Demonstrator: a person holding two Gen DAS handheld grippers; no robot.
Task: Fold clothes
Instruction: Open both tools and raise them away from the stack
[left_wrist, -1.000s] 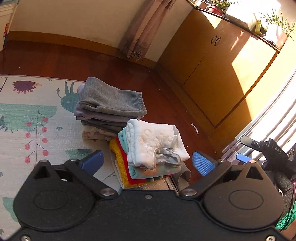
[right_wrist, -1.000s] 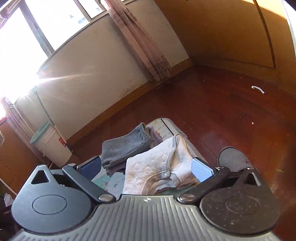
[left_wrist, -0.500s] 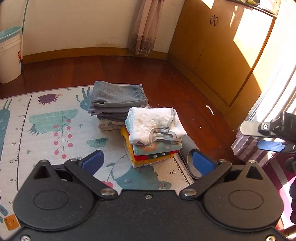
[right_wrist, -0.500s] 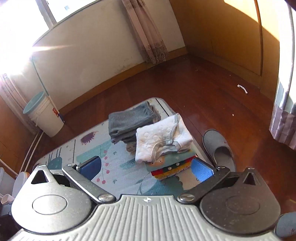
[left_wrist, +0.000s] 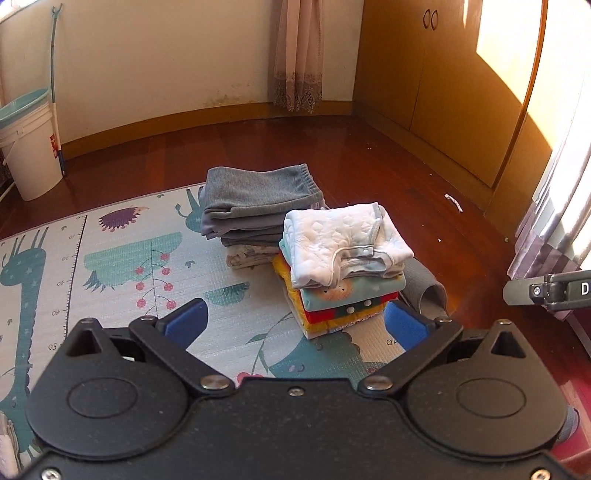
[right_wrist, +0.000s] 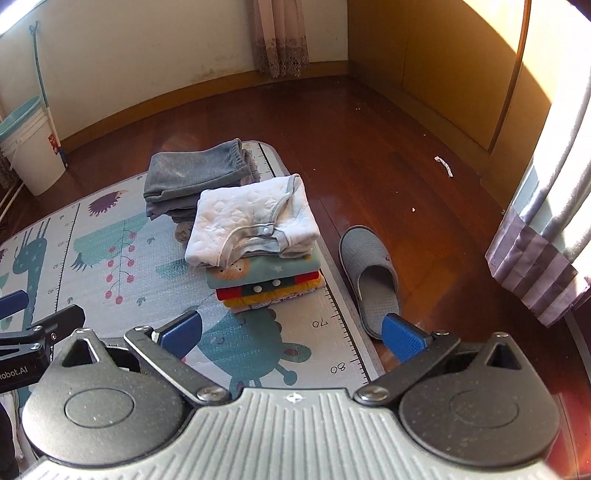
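Room: wooden floor, play mat (left_wrist: 122, 258)
Left view: left gripper (left_wrist: 295, 325) spread, empty; folded pile (left_wrist: 343, 266) on mat's far corner
Right view: right gripper (right_wrist: 291, 334) spread, empty; slipper (right_wrist: 369, 273) beside mat
Handling: soft, light; grip folded edges

Both my wrist cameras look down and forward from above the play mat (left_wrist: 122, 258), set back, sharing the folded clothes stacks (right_wrist: 255, 236) mid-frame.

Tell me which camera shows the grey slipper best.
The right wrist view: the slipper lies whole on the wood floor beside the mat. The left wrist view shows only part of it behind the stack of clothes.
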